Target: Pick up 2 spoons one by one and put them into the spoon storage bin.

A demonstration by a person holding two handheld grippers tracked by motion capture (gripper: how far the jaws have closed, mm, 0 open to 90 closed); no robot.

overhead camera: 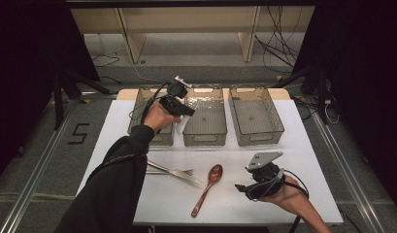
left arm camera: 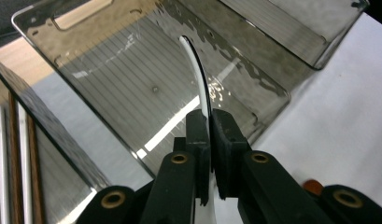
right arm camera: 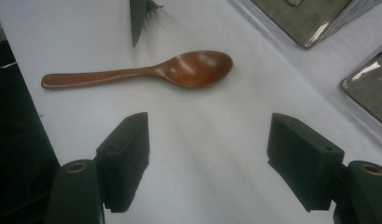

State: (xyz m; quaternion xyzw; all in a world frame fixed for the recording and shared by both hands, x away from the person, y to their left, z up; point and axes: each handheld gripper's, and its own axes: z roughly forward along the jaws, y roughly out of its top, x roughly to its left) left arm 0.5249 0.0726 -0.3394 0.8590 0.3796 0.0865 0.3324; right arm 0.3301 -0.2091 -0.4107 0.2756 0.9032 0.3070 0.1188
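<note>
Here the left gripper [overhead camera: 182,115] hangs over the middle clear smoked-plastic bin [overhead camera: 205,116], the landmark for everything else, with its black jaws clamped tight on a thin white curved utensil [left arm camera: 198,74] whose kind I cannot tell. In the left gripper view that white piece rises from between the pads and arches out above the ribbed floor of the middle bin, not touching it as far as the frame shows. Left of the middle bin stands a second clear smoked-plastic bin [overhead camera: 148,114], which in the left gripper view holds slender chopsticks, some white and some dark wood [left arm camera: 12,163], lying along its floor. Right of the middle bin stands a third clear smoked-plastic bin [overhead camera: 255,114]. Nearer the person than the middle bin, on the white tabletop [overhead camera: 225,204], lies a reddish-brown wooden spoon [overhead camera: 207,189], bowl toward the bins and handle toward the table's near edge. Just left of the spoon lie a metal knife [overhead camera: 179,174] and a metal fork [overhead camera: 184,171], partly hidden by the dark left sleeve [overhead camera: 116,189]. The right gripper [overhead camera: 245,187] rests low, well to the near right of the middle bin and just beside the spoon, its jaws spread wide with nothing between them; in the right gripper view the spoon lies beyond the fingertips, apart from them.
</note>
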